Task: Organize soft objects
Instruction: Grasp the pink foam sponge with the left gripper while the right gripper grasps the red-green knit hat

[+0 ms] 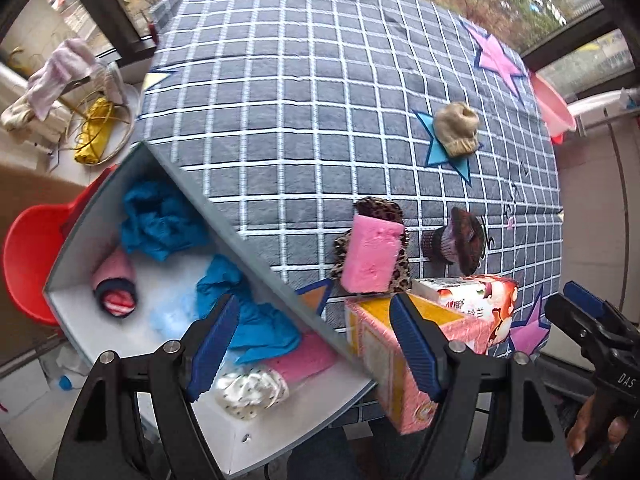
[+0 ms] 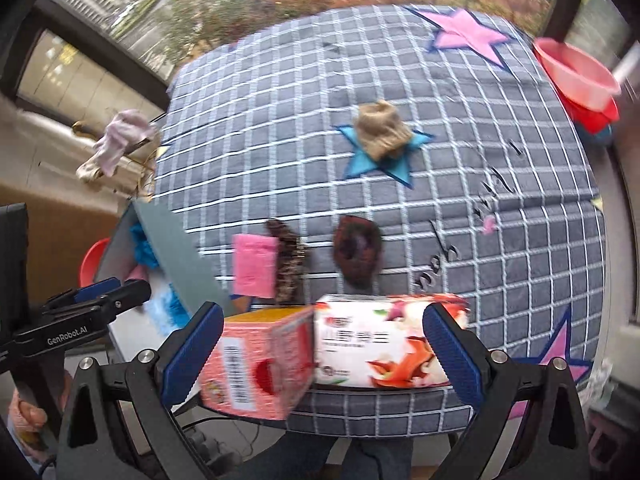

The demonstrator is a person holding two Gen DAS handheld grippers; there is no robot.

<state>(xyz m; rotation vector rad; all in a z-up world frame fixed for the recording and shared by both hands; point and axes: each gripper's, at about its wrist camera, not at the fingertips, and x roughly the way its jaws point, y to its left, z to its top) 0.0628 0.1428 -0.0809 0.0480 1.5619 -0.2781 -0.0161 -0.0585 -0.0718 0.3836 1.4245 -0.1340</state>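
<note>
Blue-padded fingers of the left claw stand wide apart and empty over the near corner of the grey box, which already holds blue cloths, a pink rolled sock, a spotted white bundle and a pink sponge. The right claw is also wide and holds nothing; the floral tissue pack and the pink carton sit between its fingers at the near edge of the counter.

Likely next is the tissue pack: centre it, close on its short sides gently, since it should squash. Lift before swinging left, to clear the carton touching it and the box wall.

Beyond lie another pink sponge against a leopard-print cloth, a dark brown sock and a beige sock. Far counter has open room; the near edge drops off.
</note>
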